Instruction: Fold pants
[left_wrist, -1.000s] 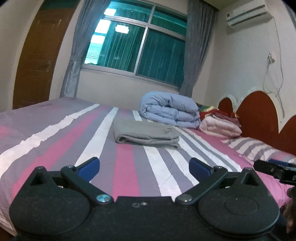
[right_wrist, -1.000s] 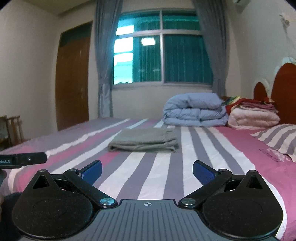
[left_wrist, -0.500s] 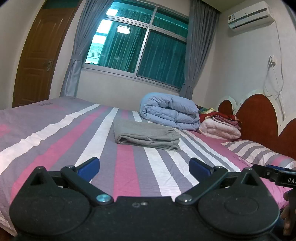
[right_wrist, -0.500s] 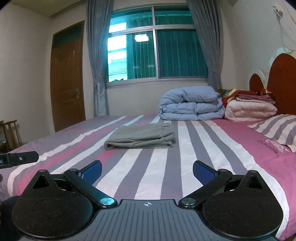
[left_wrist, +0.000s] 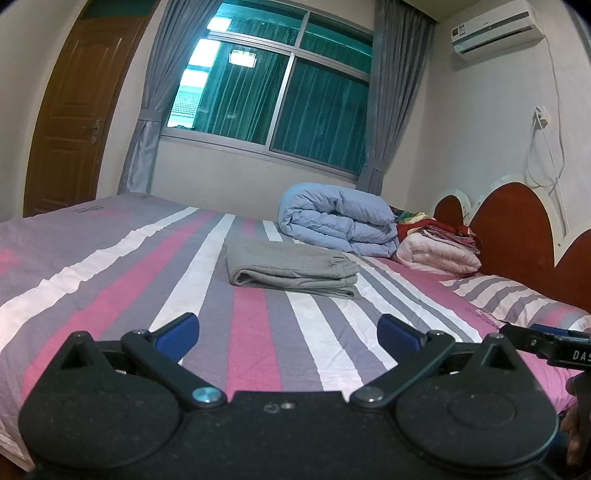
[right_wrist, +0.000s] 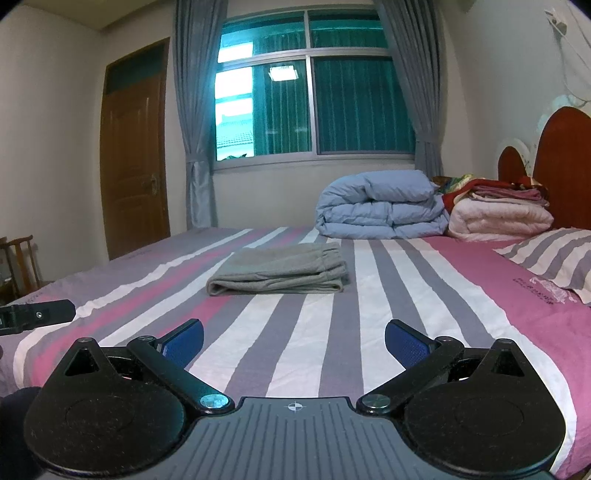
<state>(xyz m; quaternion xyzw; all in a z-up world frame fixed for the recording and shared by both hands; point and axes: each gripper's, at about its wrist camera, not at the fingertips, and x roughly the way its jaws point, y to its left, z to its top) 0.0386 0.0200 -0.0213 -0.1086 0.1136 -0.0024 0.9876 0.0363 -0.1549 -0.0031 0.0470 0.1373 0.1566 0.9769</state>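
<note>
As the grey pants lie already folded on the bed, we judge the folding finished; left gripper and right gripper hold their fingers wide open, empty, and need only draw away.

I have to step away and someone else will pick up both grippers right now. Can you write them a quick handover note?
Left gripper: open, holding nothing, raised over the near part of the bed.
Right gripper: open, holding nothing, beside the left one, well short of the pants.
Pants: grey, lying folded into a compact stack mid-bed, in front of the blue duvet; neither gripper touches them.
Done: the fold looks complete, with the layers stacked and the edges fairly even.
Left: probably nothing beyond checking the fold is neat, then setting the grippers down.
</note>
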